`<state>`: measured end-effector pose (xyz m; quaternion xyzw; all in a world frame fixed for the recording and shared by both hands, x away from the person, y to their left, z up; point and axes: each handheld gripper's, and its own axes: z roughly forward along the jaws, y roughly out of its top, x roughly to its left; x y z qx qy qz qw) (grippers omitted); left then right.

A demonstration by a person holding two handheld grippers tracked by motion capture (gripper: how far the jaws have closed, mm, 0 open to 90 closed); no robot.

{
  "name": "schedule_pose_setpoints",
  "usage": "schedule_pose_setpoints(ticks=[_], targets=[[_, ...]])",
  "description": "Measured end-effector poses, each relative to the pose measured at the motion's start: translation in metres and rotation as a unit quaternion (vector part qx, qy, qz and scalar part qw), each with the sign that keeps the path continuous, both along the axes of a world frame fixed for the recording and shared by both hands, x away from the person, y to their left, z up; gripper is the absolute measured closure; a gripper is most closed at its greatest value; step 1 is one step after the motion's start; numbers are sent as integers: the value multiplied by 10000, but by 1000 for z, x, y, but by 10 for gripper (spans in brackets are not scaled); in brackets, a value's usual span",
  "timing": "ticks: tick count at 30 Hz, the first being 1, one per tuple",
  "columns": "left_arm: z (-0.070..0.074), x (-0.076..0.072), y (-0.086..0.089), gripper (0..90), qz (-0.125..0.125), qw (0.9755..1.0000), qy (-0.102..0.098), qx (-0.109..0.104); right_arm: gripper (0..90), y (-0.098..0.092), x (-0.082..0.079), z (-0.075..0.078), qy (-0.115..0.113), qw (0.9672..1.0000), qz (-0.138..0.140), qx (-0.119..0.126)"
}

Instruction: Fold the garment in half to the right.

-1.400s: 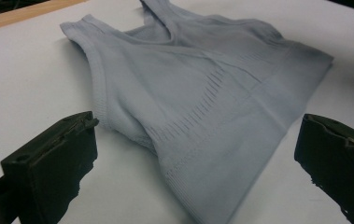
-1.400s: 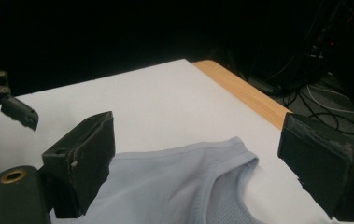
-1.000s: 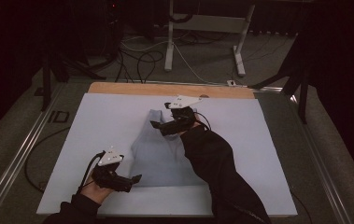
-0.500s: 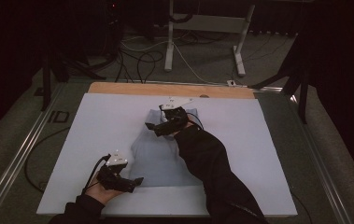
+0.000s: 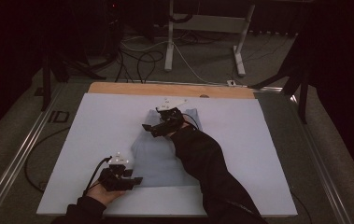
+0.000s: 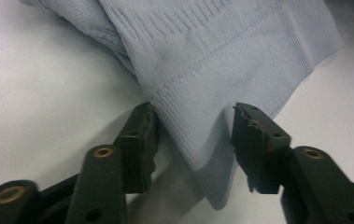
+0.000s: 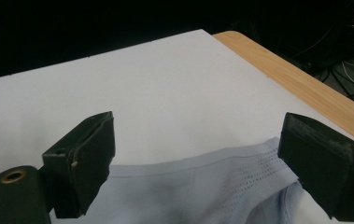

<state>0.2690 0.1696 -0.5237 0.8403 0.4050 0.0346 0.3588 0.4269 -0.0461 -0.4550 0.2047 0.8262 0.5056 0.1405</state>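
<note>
Lying: pale blue garment (image 5: 165, 151) flat on the white board (image 5: 95, 126), from mid-board to the near edge, so both ends can be reached.
Left gripper (image 6: 193, 140): jaws just been closing, hem corner between them, pads not yet pressing; set at the near-edge corner to pinch it.
Right gripper (image 7: 195, 158): spread wide above the garment's far edge, toward the wooden strip (image 7: 296, 84), likely for the matching grab.
</note>
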Motion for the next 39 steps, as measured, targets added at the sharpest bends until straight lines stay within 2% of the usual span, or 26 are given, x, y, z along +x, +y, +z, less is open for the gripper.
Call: schedule_pose_setpoints(ticks=[2, 4, 9, 11, 16, 18, 20, 25, 30, 32, 35, 39], targets=[[0, -1, 0, 542, 21, 10000, 22, -1, 111, 1, 2, -1, -7, 10000, 16, -21], [0, -2, -1, 616, 26, 10000, 68, -4, 112, 4, 5, -4, 55, 10000, -28, -43], [2, -1, 1, 798, 20, 9996, 154, -237, 112, 10, 18, -11, 89, 9998, -119, -104], [3, -1, 1, 839, 56, 9995, 130, -294, 114, 11, 25, -12, 145, 9995, -231, -131], [5, -2, 0, 853, -16, 9993, 79, -356, 114, 18, 43, -16, 384, 9978, -521, -151], [6, -3, 0, 855, -74, 9992, 30, -400, 114, 21, 50, -19, 402, 9966, -653, -311], [7, -3, 1, 856, -45, 9989, -18, -463, 114, 25, 56, -21, 573, 9955, -672, -344], [10, -4, 1, 858, -50, 9980, -120, -616, 108, 32, 69, -25, 719, 9930, -832, -433], [9, -3, 0, 858, -65, 9981, -112, -602, 232, 37, 80, -34, 849, 9880, -1062, -731], [9, -4, -1, 858, -71, 9981, -118, -606, 254, 39, 84, -38, 857, 9855, -1160, -891], [10, -3, -1, 858, -64, 9978, -108, -646, 310, 43, 89, -42, 921, 9821, -1316, -988], [9, -2, -1, 859, -65, 9977, -98, -661, 379, 48, 96, -47, 1016, 9790, -1384, -1100]])
